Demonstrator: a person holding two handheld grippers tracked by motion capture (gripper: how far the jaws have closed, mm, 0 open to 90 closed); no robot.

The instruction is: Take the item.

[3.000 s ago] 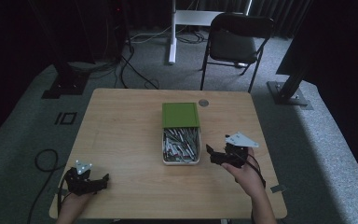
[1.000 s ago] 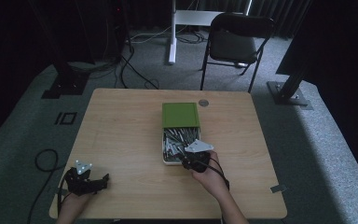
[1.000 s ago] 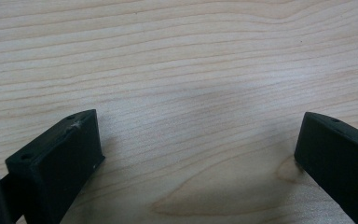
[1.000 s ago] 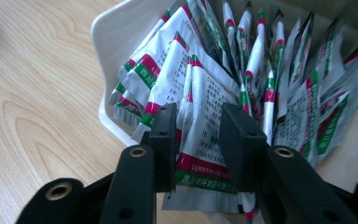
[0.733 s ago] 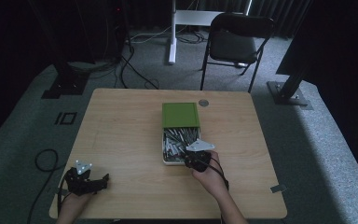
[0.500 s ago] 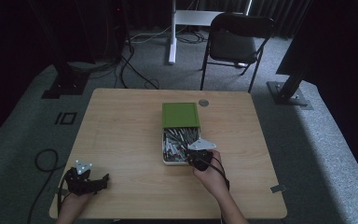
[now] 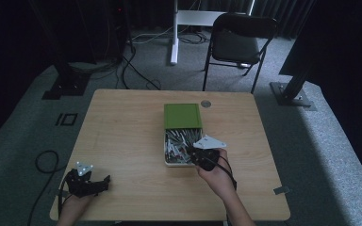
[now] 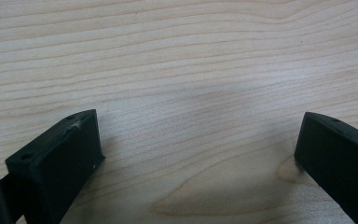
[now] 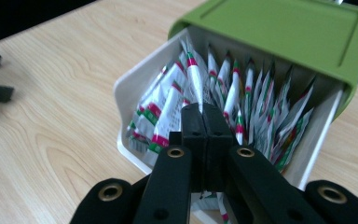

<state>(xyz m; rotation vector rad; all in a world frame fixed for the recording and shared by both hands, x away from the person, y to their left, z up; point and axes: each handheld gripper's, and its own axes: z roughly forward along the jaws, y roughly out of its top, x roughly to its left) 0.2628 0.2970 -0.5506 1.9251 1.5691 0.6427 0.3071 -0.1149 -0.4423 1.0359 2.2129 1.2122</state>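
Right gripper (image 9: 203, 109) over the near end of a white box (image 9: 126, 86) full of small packets (image 9: 168, 109), jaws pressed together; cannot tell whether a packet is pinched. Green lid (image 7: 182, 116) covering the far half of the box, at mid desk (image 7: 122, 122). Left gripper (image 7: 104, 180) low at the near left corner, jaws spread wide, nothing between.

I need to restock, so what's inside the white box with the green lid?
The white box holds many slim paper packets with red and green bands. The green lid covers its far half, and the right gripper, jaws together, hides some packets.
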